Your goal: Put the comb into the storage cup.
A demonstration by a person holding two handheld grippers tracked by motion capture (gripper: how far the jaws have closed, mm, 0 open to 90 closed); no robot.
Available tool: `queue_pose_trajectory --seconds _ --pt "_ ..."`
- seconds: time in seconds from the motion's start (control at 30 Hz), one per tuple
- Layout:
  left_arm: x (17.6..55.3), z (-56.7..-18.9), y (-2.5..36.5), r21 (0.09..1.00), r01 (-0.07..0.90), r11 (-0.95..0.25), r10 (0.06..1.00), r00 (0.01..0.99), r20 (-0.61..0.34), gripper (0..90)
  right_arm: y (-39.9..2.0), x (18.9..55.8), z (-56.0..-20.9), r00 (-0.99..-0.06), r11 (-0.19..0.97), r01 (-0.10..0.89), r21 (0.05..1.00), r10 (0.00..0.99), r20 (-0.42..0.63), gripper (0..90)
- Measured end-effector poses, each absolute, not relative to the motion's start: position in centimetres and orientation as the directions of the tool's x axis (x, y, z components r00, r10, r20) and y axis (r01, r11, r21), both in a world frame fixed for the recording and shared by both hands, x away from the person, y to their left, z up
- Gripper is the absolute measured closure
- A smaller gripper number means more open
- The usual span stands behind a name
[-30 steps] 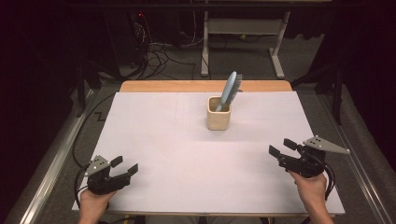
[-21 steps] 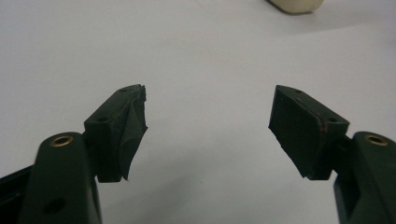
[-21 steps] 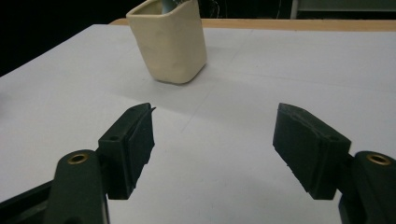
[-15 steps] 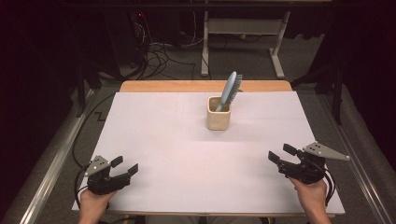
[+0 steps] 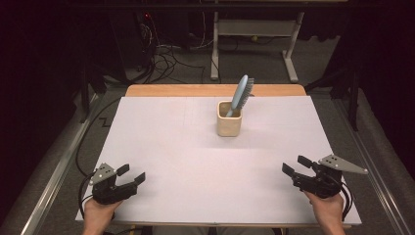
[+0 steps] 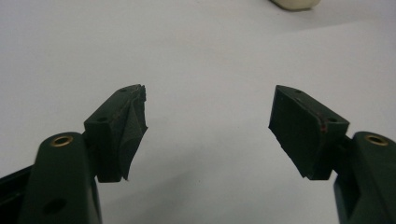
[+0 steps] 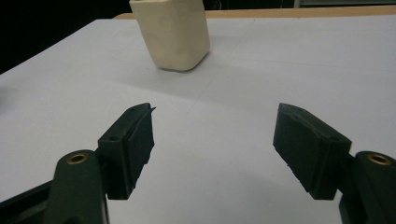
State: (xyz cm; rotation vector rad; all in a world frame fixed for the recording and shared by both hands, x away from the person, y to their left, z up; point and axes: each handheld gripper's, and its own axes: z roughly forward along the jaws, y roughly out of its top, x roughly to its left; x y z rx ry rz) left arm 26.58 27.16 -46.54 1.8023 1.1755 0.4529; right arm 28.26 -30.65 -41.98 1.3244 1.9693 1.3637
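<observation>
At the bottom corners of the high view we hold two claws, the left claw (image 5: 133,176) and right claw (image 5: 294,165), both released and empty, above the white counter (image 5: 186,161), where one cream cup (image 5: 229,118) near upper center holds one blue hairbrush (image 5: 242,93).

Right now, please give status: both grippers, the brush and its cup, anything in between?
Left gripper open, right gripper open, both empty, near table edge. Blue brush stands tilted in cream cup, far centre. White table bare between.
</observation>
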Motion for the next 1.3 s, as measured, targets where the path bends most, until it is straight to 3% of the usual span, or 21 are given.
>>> queue_pose_trajectory --seconds 1.3 --pt "26.6 -46.6 27.2 0.837 0.531 -0.13 0.863 0.476 -0.168 28.4 -32.0 26.5 -45.1 -0.419 0.044 0.497 0.867 0.887 0.196 29.2"
